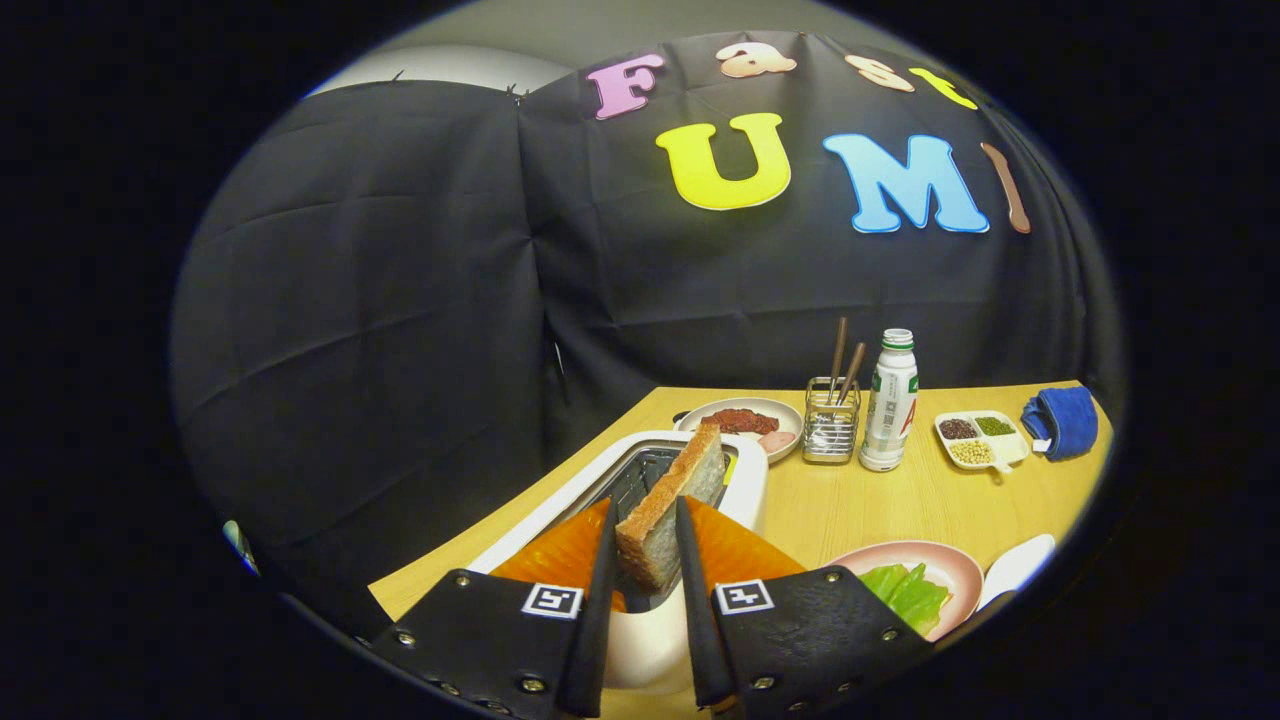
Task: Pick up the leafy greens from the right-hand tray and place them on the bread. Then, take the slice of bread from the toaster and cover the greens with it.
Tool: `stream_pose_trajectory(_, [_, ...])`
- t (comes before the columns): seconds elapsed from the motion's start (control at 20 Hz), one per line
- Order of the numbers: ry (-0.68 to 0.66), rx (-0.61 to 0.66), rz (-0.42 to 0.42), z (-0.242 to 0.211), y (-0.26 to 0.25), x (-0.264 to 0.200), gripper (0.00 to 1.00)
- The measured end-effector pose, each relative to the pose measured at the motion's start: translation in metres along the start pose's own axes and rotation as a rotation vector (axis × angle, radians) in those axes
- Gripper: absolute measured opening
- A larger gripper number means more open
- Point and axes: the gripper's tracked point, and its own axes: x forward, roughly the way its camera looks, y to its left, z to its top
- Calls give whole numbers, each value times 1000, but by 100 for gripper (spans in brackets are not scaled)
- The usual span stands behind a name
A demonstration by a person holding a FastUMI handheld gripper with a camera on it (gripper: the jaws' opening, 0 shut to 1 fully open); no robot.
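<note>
A slice of toasted bread [672, 490] stands tilted between my two fingers, its lower end just above the slot of the white toaster [748, 480]. My gripper [646, 512] is shut on the slice, one finger pressing on each flat side. To the right of the fingers, leafy greens [905, 592] lie on a pink plate [958, 563]. Whatever is under the greens is hidden.
Beyond the toaster on the wooden table [900, 500] are a plate of red food [745, 420], a wire holder with chopsticks [831, 430], a white bottle [889, 400], a divided dish of beans [980, 438] and a blue cloth [1062, 420]. A white dish [1020, 565] sits beside the pink plate.
</note>
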Motion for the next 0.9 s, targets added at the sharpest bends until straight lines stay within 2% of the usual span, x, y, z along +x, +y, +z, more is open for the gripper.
stream_pose_trajectory(0.05, [-10,-1,-6,5,-2,-10,34])
stream_pose_trajectory(0.1, [-23,-15,-4,5,-1,-6,18])
stream_pose_trajectory(0.3, [-75,-13,7,19,1,-18,18])
stream_pose_trajectory(0.5, [-136,51,45,46,-5,-39,17])
stream_pose_trajectory(0.7, [-183,85,32,72,-32,-61,17])
stream_pose_trajectory(0.9, [-172,136,20,69,-68,-84,17])
